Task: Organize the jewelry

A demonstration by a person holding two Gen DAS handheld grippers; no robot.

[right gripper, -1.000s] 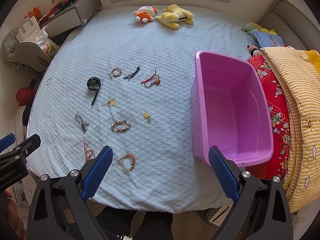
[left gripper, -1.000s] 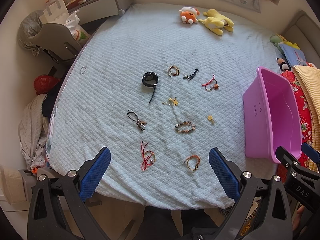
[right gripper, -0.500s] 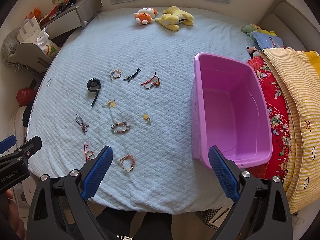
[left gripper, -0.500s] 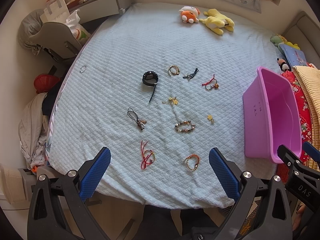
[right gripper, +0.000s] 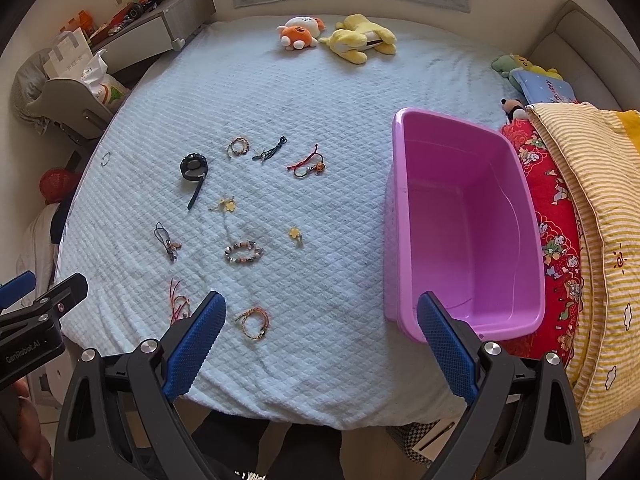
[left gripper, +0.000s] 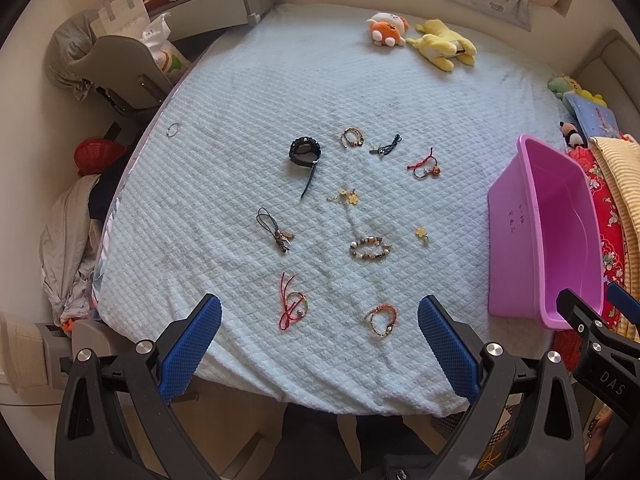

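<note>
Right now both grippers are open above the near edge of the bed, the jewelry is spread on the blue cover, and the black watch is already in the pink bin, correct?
Not quite. The pink bin is empty in the right wrist view, and the black watch lies on the blue cover with the other jewelry. The left gripper and right gripper are both open.

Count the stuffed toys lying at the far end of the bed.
2. An orange-and-white plush and a yellow plush lie side by side at the far end. More soft toys sit at the right edge, partly hidden.
</note>
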